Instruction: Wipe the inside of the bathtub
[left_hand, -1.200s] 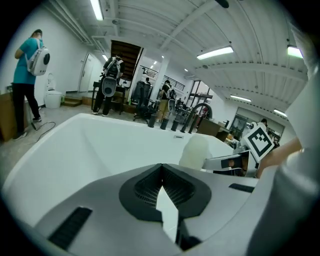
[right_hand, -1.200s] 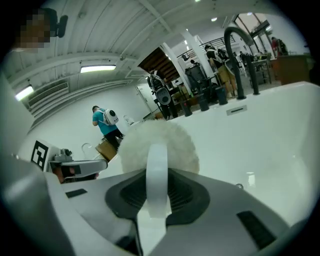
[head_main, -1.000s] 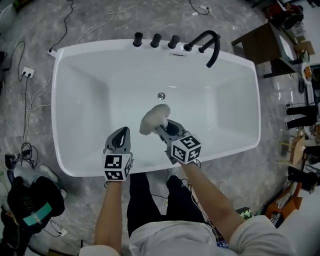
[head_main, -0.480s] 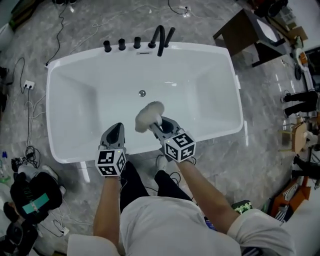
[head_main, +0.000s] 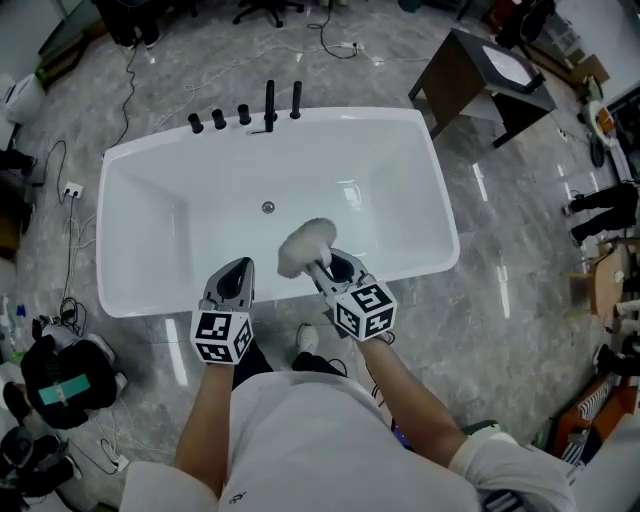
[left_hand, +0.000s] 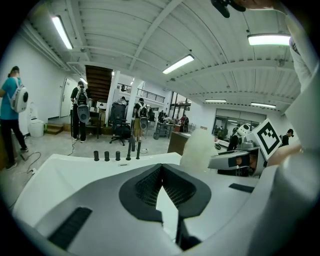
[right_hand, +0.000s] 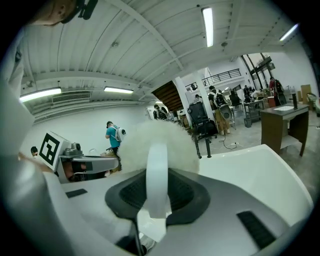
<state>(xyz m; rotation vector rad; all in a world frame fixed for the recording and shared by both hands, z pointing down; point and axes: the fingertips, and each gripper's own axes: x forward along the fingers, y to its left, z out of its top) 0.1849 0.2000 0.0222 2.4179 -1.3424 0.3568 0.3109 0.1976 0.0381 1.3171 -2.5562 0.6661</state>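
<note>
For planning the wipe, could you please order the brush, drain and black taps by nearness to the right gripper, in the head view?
1. Brush, held in the right gripper.
2. Drain, tub floor beyond.
3. Black taps, far rim.

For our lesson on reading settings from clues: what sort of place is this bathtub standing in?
Probably a lab or workshop hall, not a home bathroom: the bathtub stands free on an open grey floor, loose cables trail around it, and a desk and office chairs stand nearby.
</note>
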